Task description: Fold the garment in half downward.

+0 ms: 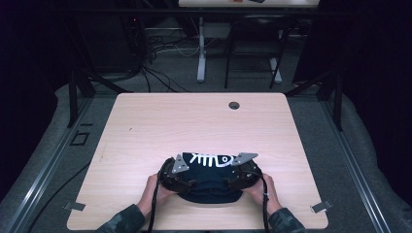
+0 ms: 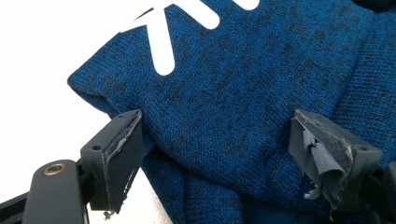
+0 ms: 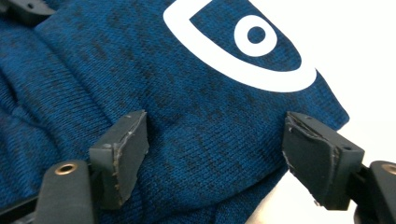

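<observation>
Both grippers, left (image 1: 188, 183) and right (image 1: 232, 182), stood open astride the folded dark-blue knitted sweater with a white fish-skeleton print (image 1: 210, 175) near the pale wooden table's (image 1: 145, 121) front edge, gripping nothing. Withdrawing, frayed pads (image 2: 322, 158) might have snagged the knit and undone the fold.

1. The table (image 1: 145, 121) is lying bare across its whole far half and along both side edges, giving a gripper free passage there.
2. A small round hole (image 1: 234, 105) is sitting near the far edge, flush with the surface and blocking nothing.
3. The folded blue garment (image 1: 210, 177) is taking up the near middle of the table, lying between the 2 grippers.
4. The left gripper (image 1: 187, 180) and right gripper (image 1: 235, 180) are crowding the garment's 2 sides, with cloth filling the gap between each pair of spread jaws.
5. The person's forearms are closing off the near edge behind the garment.
</observation>
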A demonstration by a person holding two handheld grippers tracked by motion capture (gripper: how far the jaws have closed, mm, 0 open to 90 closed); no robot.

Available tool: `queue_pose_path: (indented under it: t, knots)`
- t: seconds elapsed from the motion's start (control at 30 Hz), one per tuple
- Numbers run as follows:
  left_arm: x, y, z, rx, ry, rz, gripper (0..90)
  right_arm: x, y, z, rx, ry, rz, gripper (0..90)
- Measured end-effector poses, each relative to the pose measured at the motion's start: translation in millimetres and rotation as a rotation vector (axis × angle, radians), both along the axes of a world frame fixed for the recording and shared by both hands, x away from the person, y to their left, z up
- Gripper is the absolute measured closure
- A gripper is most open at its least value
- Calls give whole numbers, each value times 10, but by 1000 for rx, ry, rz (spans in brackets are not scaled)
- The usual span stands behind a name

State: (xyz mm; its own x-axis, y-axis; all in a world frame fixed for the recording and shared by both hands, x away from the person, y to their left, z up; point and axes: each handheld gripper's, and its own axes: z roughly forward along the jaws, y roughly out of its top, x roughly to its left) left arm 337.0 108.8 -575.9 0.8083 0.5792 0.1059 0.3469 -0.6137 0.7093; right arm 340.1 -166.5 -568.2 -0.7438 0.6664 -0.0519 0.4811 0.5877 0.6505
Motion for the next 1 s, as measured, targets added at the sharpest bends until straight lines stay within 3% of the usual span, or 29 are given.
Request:
queue_pose_path:
  t: [0.27, 0.37, 0.5, 0.8, 1.0]
  knots:
    - [25, 50, -4, -53, 28, 11, 135, 64, -28, -20, 24, 21, -17, 149]
    - [15, 69, 43, -50, 2, 29, 33, 73, -44, -12, 57, 28, -55, 67]
    - [1, 135, 116, -58, -16, 36, 2, 34, -90, 76, 91, 20, -67, 38]
    - [2, 484, 233, -68, -48, 121, 0, -153, -323, 283, 107, -29, -107, 32]
    - [25, 730, 210, -61, -47, 186, 0, -212, -521, 309, 78, -29, -145, 35]
